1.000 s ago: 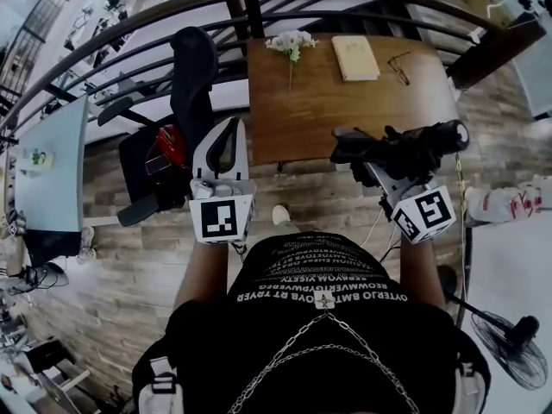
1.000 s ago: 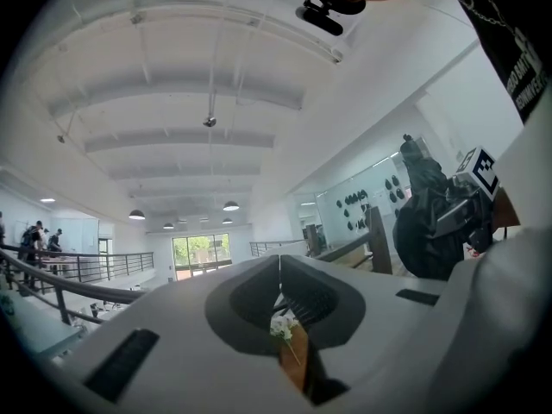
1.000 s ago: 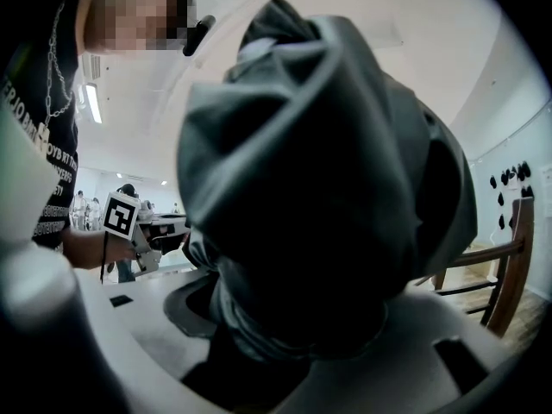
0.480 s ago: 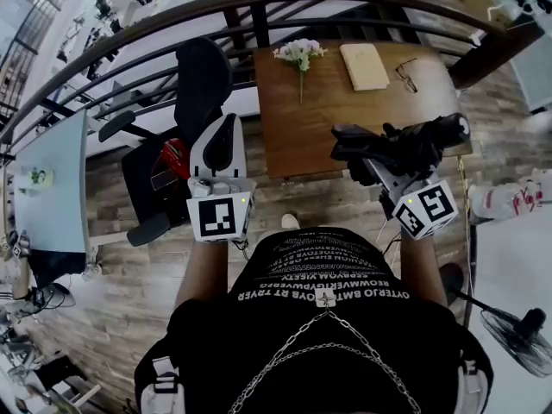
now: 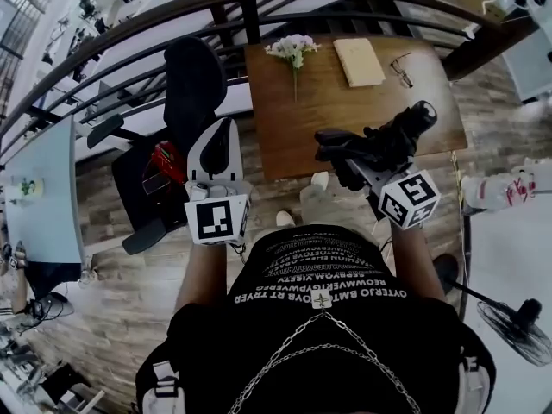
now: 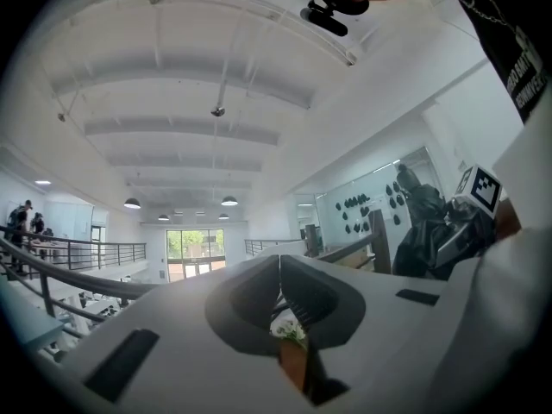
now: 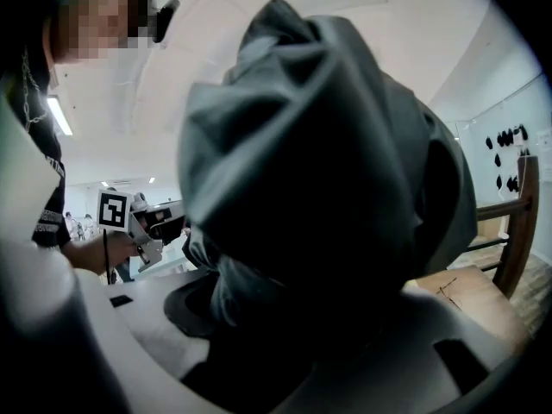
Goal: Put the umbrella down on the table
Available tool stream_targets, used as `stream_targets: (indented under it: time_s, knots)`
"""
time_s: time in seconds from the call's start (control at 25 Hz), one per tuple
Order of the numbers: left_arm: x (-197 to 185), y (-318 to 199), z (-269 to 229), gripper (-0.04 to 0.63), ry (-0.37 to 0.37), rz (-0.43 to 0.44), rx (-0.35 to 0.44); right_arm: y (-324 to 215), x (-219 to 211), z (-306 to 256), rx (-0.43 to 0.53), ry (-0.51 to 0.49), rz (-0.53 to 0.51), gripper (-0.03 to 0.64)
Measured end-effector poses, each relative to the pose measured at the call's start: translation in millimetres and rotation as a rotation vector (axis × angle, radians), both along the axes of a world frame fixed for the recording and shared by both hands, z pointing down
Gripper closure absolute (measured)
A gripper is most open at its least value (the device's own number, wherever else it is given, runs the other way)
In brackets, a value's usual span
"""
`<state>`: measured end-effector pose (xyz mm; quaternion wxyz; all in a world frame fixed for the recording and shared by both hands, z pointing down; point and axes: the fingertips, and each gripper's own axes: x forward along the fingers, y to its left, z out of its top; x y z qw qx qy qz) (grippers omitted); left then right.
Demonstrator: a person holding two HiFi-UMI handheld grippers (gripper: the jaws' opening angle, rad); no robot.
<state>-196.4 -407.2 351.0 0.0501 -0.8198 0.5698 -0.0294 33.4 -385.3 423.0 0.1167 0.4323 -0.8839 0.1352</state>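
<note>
- Since a second earlier, the right tongs [image 5: 369, 164] and the umbrella [image 5: 392, 136] had swung left and up in the head view. The umbrella's far end, which had hung off the right corner of the tabletop [image 5: 345, 119], now overlapped its near right part.
- The left tongs [image 5: 226, 128] kept much the same place in that view, while the tabletop showed a little nearer to both.
- The right tongs were clamped on the umbrella, a folded black bundle. In the right gripper view its crumpled cloth filled the whole space between the jaws and rose well past them.
- In the head view the umbrella lay crosswise to the right tongs. One end stuck out to their left, and the longer end ran up and to their right, over the tabletop's front edge. Whether it touched the wood could not be told.
- The left tongs were closed together with nothing between them, their tips meeting in the left gripper view. They were well apart from the umbrella, to its left, and pointed past the tabletop's left corner beside a black office chair [image 5: 191, 80].
- Beyond both tongs, at the far side of the tabletop, lay a bunch of pale flowers [image 5: 291, 48], a cream notebook [image 5: 359, 61] and a pair of glasses [image 5: 400, 69], all apart from the umbrella.
</note>
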Motion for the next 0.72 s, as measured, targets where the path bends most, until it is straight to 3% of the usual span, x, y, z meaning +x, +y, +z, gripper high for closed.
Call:
stream_targets:
  time_s: [0.24,0.72]
  knots:
    - [-16.0,-11.1,6.8,0.565,-0.021,-0.047,-0.027,-23.5,-10.7,45.2,-0.090,0.015,-0.032,0.347]
    - [0.5,-59.8,5.2,0.565,-0.048,-0.058,-0.032,-77.8,0.0,133.2,-0.270,0.074,-0.065,0.347]
